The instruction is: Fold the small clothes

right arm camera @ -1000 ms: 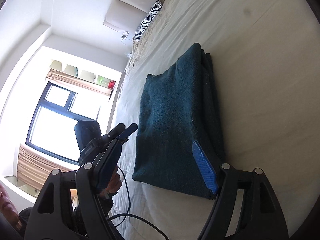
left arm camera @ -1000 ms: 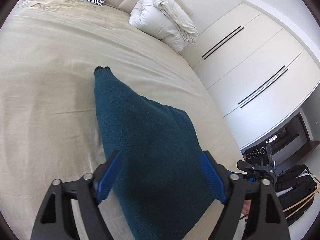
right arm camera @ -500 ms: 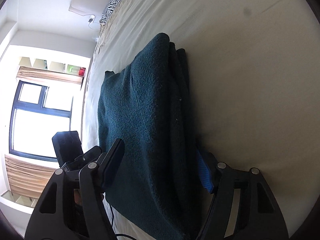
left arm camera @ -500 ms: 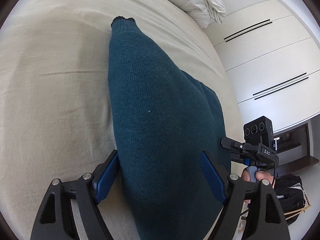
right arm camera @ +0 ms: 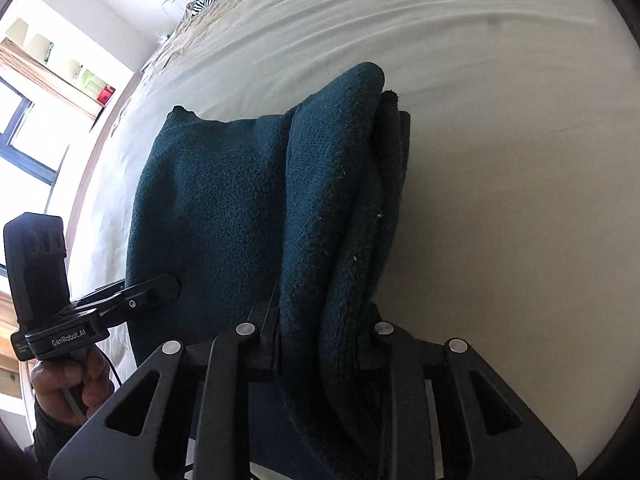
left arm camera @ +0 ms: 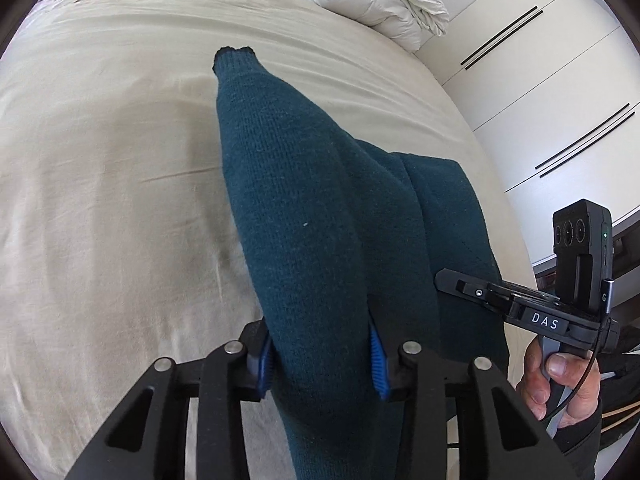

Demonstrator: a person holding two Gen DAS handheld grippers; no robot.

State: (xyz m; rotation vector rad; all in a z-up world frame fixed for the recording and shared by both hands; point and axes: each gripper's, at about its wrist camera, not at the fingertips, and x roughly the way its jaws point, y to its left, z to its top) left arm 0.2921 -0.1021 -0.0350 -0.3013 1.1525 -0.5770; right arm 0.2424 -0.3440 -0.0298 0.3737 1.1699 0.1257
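Gripping the near edge of the sweater (left arm camera: pixel 320 240) for the next fold. Left gripper (left arm camera: pixel 322 354) just closed, clamped on the thick knit; right gripper (right arm camera: pixel 320 344) likewise, pinching stacked layers. Next, probably: lifting both ends together, carrying them level toward the far edge. Dark teal, fuzzy, already folded lengthwise, lying on the bed (left arm camera: pixel 120 200).

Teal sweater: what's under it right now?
The beige bedsheet shows all around the teal sweater. Whatever lies beneath the knit is covered. Both near ends are pinched by the left hand-held gripper and the right hand-held gripper.
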